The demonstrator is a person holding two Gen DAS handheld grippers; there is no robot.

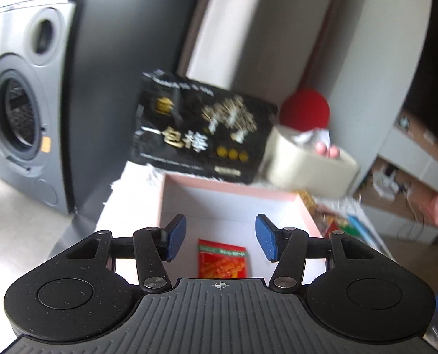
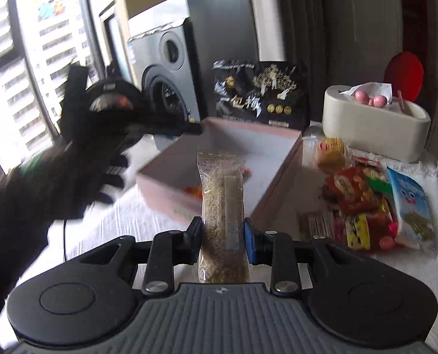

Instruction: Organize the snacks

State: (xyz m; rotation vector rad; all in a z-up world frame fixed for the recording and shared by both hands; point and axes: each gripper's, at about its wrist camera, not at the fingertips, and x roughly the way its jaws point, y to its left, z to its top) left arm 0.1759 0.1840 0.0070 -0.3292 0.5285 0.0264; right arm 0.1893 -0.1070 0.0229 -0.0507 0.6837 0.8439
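My left gripper (image 1: 220,237) is open and empty above a pink open box (image 1: 304,206). A red snack packet (image 1: 222,258) lies on the box floor right below the gap between its blue pads. My right gripper (image 2: 222,237) is shut on a clear-wrapped brown cereal bar (image 2: 222,206), held upright in front of the same pink box (image 2: 281,159). In the right wrist view the left gripper (image 2: 189,128) reaches over the box's left rim, held by a gloved hand. A pile of loose snack packets (image 2: 372,203) lies right of the box.
A black snack bag (image 1: 201,131) with gold lettering stands behind the box, also in the right wrist view (image 2: 260,93). A beige tissue holder (image 2: 375,124) and a red paddle (image 2: 403,72) sit at the back right. A grey washing machine (image 1: 21,106) stands left. A white cloth (image 2: 419,177) covers the table.
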